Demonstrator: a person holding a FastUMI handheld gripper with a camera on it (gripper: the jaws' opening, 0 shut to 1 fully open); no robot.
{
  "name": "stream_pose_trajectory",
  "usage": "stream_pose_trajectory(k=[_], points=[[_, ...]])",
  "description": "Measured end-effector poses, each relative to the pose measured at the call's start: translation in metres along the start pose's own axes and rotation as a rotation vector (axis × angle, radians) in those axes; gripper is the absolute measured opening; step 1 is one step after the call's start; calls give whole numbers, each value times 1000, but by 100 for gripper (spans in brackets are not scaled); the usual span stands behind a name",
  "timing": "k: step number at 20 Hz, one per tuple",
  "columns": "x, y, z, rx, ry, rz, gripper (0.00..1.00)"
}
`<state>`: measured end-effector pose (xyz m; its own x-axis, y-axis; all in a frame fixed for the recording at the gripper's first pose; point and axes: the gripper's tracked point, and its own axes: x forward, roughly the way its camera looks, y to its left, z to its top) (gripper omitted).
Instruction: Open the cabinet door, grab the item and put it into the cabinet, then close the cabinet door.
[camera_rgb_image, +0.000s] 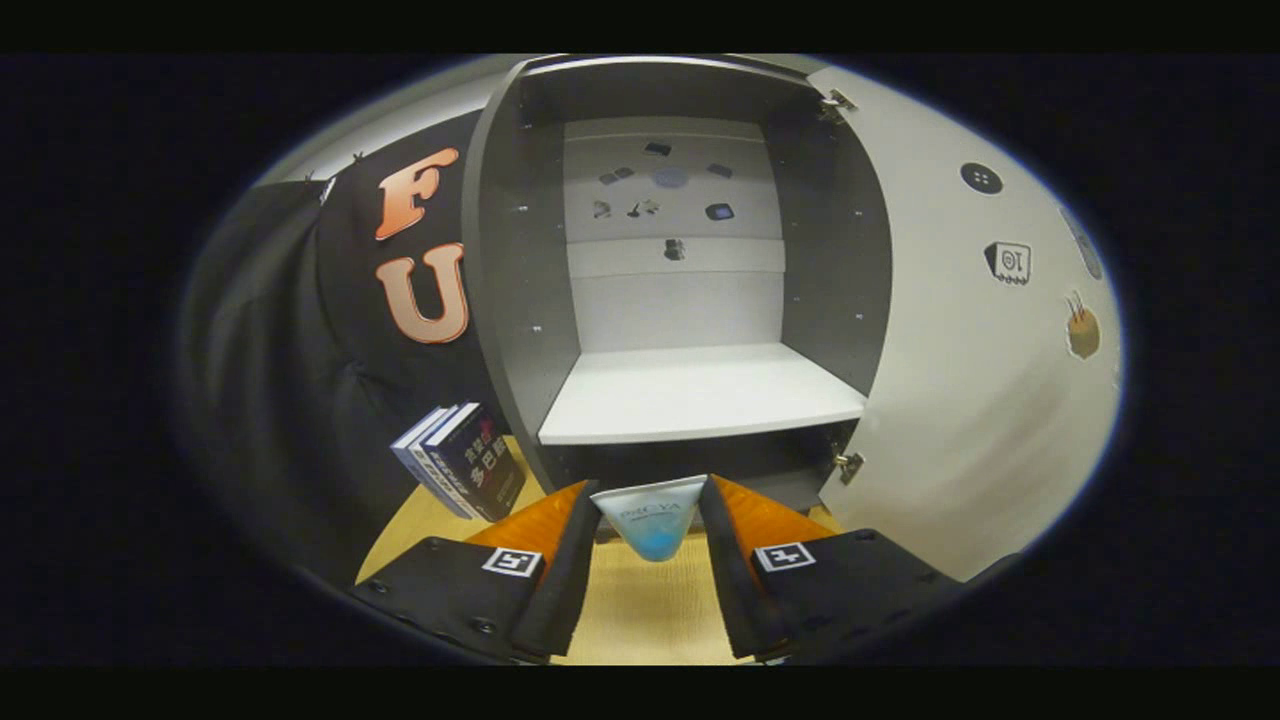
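Gripper (650, 520) pinches the tube (650, 518) between both fingers; ahead, the white shelf (700, 395) sits bare beside the open door (960, 380). Best carried level, forward, clearing the shelf's front edge.

Gripper (650, 520): level, aimed fwd. Both fingers (545, 525) converge toward tips, pressing either side of a held tube (650, 520). Jaws closed on it, narrow gap. Grip centred, symmetrical.

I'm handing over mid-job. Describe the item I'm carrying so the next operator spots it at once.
Find the open cabinet with its white shelf. Just below the shelf's front edge, the gripper holds a small tube between its jaws, both pressing on it. Unlike the dark books standing beside the cabinet, it is pale, tapering to a blue end.
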<state>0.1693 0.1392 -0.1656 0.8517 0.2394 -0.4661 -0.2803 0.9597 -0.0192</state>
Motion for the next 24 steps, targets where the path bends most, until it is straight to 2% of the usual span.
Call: stream_pose_trajectory(k=[5,8,15,18,24], points=[[33,1,70,-15,-36,-41,63],[63,-2,96,-29,-36,-69,63],[135,-26,96,-8,70,-130,63],[146,-37,104,-16,66,-163,63],[148,-44,114,7,33,-156,68]])
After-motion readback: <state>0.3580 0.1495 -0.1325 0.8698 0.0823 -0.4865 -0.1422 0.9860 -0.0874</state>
